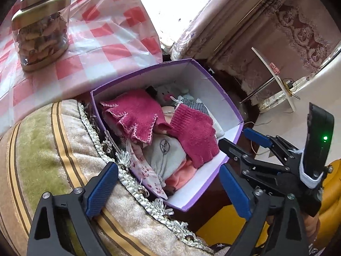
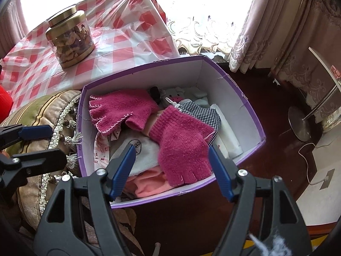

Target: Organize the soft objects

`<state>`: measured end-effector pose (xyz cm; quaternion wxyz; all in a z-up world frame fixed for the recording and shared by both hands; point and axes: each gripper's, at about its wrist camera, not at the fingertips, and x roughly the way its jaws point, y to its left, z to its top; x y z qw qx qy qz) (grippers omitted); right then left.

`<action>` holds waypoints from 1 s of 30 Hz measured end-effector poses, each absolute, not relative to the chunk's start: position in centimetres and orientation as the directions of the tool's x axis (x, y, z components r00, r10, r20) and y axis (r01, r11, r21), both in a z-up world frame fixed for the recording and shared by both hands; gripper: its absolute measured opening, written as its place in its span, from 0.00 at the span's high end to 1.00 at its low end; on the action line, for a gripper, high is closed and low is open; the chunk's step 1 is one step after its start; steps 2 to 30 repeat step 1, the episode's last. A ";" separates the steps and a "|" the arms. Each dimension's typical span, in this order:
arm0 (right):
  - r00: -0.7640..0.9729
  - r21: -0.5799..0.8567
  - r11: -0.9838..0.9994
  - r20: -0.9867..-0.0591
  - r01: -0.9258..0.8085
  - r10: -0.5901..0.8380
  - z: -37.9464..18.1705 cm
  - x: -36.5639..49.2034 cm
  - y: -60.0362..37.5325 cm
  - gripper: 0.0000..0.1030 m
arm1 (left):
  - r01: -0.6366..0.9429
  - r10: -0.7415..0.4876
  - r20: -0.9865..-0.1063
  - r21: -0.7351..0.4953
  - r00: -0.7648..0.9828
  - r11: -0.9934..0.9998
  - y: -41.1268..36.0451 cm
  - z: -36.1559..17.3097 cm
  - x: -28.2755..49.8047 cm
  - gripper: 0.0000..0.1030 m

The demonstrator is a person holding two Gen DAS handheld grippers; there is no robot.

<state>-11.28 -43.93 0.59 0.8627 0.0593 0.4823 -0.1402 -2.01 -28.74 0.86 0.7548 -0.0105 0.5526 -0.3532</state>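
A purple box (image 1: 215,85) (image 2: 251,111) with white inner walls holds soft things. Two magenta knitted fingerless gloves lie on top, one at the left (image 1: 132,115) (image 2: 119,108) and one at the right (image 1: 196,136) (image 2: 183,145). Under them lie a white cloth (image 2: 142,149), a peach cloth (image 2: 149,183), a black-and-white checked cloth (image 2: 204,113) and a small white plush toy (image 2: 172,95). My left gripper (image 1: 168,183) (image 2: 40,145) is open over the box's near left corner, holding nothing. My right gripper (image 2: 171,166) (image 1: 240,143) is open above the right glove, pads apart from it.
A fringed, striped green and beige cushion (image 1: 53,149) (image 2: 40,111) sits left of the box. Behind it, a gold-lidded jar of nuts (image 1: 42,29) (image 2: 70,38) stands on a red-and-white checked tablecloth (image 2: 132,40). Curtains (image 2: 277,21) and a metal stand base (image 2: 300,123) are at the right.
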 end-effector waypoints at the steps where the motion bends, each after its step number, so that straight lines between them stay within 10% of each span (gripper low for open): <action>1: 0.494 -0.032 0.953 -0.849 0.302 -0.185 0.6 -11.3 -44.0 0.28 | 0.521 -0.544 -0.827 -0.404 0.144 0.752 -28.8 0.8 -2.0 0.05; 30: 0.494 -0.032 0.953 -0.849 0.302 -0.185 0.6 -11.3 -44.0 0.28 | 0.521 -0.544 -0.827 -0.404 0.144 0.752 -28.8 0.8 -2.0 0.05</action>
